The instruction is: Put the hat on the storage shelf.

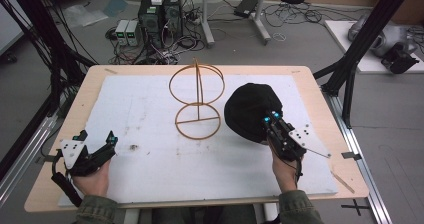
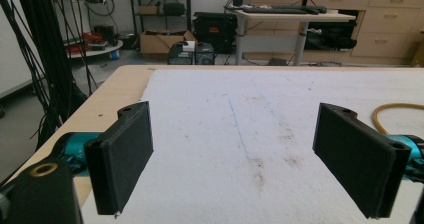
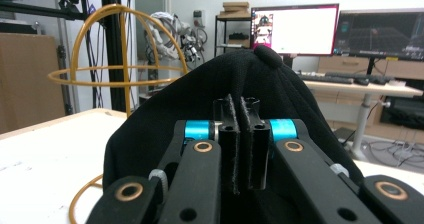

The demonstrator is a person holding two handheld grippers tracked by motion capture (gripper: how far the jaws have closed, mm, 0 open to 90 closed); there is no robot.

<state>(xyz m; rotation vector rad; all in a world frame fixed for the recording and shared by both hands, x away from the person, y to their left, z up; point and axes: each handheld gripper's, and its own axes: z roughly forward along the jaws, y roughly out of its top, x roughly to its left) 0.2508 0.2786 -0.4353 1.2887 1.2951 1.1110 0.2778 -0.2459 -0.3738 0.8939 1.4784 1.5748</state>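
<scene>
A black cap [image 1: 250, 109] lies right of centre on the white foam mat [image 1: 150, 159]. My right gripper [image 1: 270, 118] is shut on the cap's near edge; in the right gripper view the two jaws of the right gripper [image 3: 240, 115] stand pressed together with black fabric of the cap [image 3: 280, 89] pinched between them. A yellow wire hat stand [image 1: 197, 101] rises at mid table, left of the cap, and the hat stand [image 3: 107, 64] also shows behind the cap. My left gripper [image 1: 96, 136] rests at the front left, open; nothing lies between the wide-apart jaws of the left gripper [image 2: 240, 159].
The mat covers most of a wooden table [image 1: 90, 84]. Black frame posts [image 1: 357, 49] stand at the table's right. Computers and cables [image 1: 160, 19] sit on the floor beyond the far edge.
</scene>
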